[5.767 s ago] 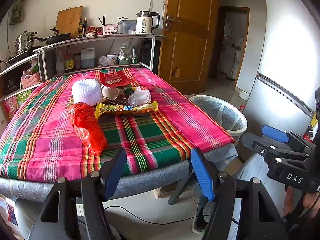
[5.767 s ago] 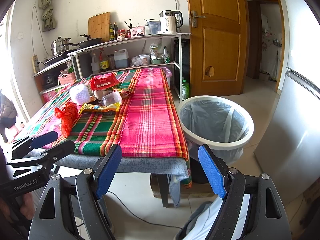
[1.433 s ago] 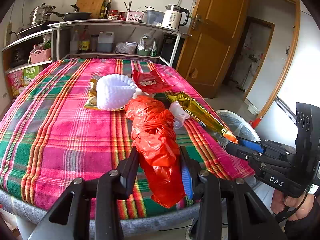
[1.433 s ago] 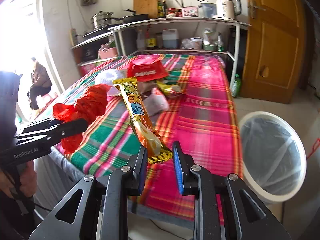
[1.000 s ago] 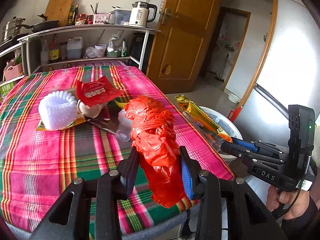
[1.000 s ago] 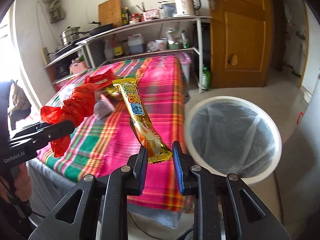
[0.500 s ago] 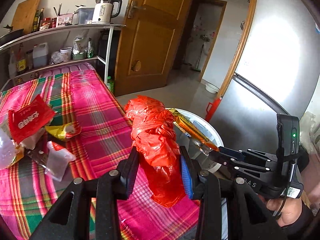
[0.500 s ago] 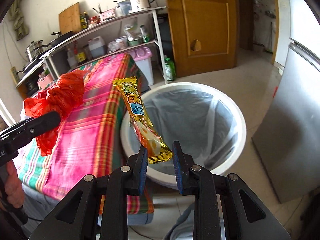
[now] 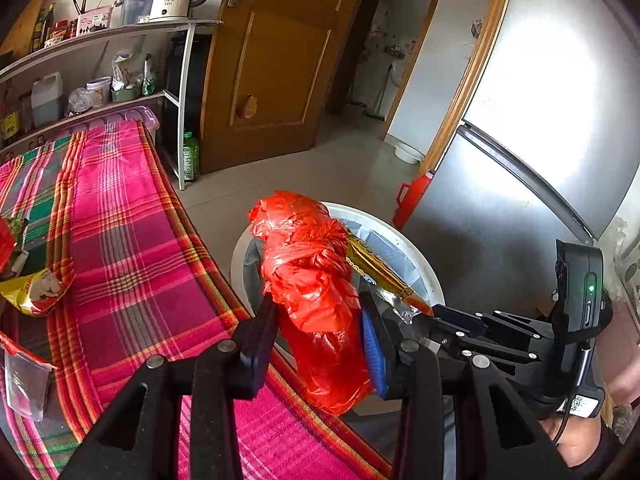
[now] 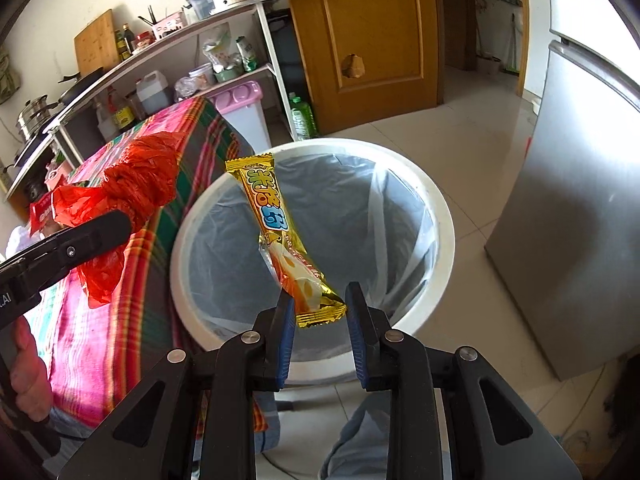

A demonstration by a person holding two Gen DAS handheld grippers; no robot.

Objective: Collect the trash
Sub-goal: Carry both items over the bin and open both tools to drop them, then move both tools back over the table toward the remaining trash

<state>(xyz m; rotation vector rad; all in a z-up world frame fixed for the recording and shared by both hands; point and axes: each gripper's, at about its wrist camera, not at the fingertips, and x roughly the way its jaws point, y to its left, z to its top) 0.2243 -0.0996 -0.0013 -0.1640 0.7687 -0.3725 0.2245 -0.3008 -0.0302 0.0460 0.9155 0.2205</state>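
Observation:
My left gripper (image 9: pixel 318 326) is shut on a crumpled red plastic bag (image 9: pixel 314 280) and holds it at the table edge beside the white lined trash bin (image 9: pixel 416 256). The bag also shows in the right wrist view (image 10: pixel 136 184). My right gripper (image 10: pixel 318 312) is shut on the lower end of a long yellow snack wrapper (image 10: pixel 280 232), held over the bin's opening (image 10: pixel 444 236). The wrapper shows behind the red bag in the left wrist view (image 9: pixel 378 272).
The table with a pink and green plaid cloth (image 9: pixel 120 240) holds a yellow wrapper (image 9: pixel 38 290) and a clear bag (image 9: pixel 24 384) at the left. A silver fridge (image 9: pixel 540 160) stands right of the bin. A wooden door (image 9: pixel 272 64) and shelves (image 9: pixel 100 36) lie behind.
Both grippers have swung from the table toward the bin, each with its item. The yellow wrapper now hangs over the bin's opening and the red bag sits at its near rim.

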